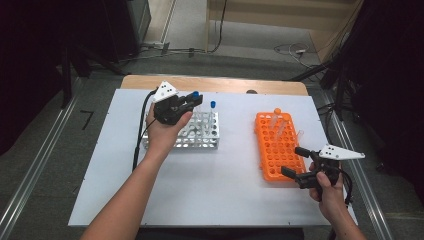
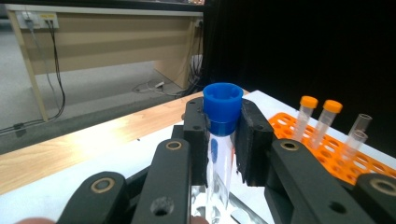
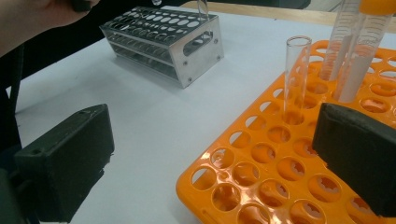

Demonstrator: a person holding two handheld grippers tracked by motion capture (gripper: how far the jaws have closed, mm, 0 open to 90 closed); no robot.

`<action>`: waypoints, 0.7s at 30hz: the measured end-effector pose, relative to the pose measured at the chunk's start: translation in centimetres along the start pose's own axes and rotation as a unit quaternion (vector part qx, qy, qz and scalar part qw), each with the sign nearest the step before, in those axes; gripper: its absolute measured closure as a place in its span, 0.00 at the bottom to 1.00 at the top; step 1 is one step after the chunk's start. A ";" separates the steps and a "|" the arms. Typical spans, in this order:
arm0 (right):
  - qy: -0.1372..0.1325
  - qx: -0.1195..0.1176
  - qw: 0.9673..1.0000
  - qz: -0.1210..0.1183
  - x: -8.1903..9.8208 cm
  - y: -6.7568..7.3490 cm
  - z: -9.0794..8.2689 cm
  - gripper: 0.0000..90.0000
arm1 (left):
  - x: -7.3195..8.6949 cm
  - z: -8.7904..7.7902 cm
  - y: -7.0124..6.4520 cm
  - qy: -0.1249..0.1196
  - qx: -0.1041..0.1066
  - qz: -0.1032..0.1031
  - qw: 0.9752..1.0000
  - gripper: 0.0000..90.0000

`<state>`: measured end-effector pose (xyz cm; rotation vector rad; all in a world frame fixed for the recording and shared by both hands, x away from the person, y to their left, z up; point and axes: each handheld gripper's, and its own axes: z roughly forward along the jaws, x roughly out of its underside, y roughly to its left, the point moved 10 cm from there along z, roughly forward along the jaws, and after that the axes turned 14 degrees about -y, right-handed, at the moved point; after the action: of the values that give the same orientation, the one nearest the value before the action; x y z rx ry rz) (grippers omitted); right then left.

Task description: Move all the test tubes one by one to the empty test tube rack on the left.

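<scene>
My left gripper (image 1: pixel 191 101) is shut on a clear tube with a blue cap (image 2: pixel 222 109), held upright just above the far side of the metal rack (image 1: pixel 182 140). The pads clamp the tube right under its cap. A second blue-capped tube (image 1: pixel 213 105) stands in that rack. At the right lies the orange rack (image 1: pixel 277 145) with two orange-capped tubes (image 2: pixel 320 106) and uncapped clear tubes (image 3: pixel 297 70). My right gripper (image 1: pixel 293 161) stands open at the orange rack's near corner; one pad (image 3: pixel 70 163) is over the table, the other over the rack's holes, with nothing between them.
The racks sit on a white sheet (image 1: pixel 225 190) covering a wooden table (image 1: pixel 215 84). A black cable (image 1: pixel 140 130) trails from the left gripper along the sheet's left side. Floor rails and cables surround the table.
</scene>
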<state>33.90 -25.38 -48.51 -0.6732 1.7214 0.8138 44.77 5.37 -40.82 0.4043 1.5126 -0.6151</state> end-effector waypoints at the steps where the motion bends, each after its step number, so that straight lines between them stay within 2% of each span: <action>1: 0.000 0.001 1.000 0.000 0.0 0.0 0.0 0.00 | 0.1 0.3 0.2 -0.002 -0.002 -0.001 1.000 0.85; 11: -0.001 0.001 1.000 0.005 0.0 0.0 0.1 0.00 | 1.6 2.6 1.5 0.007 -0.022 -0.013 1.000 0.85; 16: -0.005 0.003 1.000 0.003 0.0 -0.1 0.1 0.00 | 2.4 3.5 2.1 0.011 -0.028 -0.029 0.999 0.85; 21: -0.004 0.001 1.000 0.001 0.0 0.0 0.2 0.00 | 3.1 4.1 2.5 0.016 -0.037 -0.030 0.999 0.85</action>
<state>33.96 -25.25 -48.57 -0.6662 1.7146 0.8154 49.45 4.49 -44.06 0.3144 1.5786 -0.5997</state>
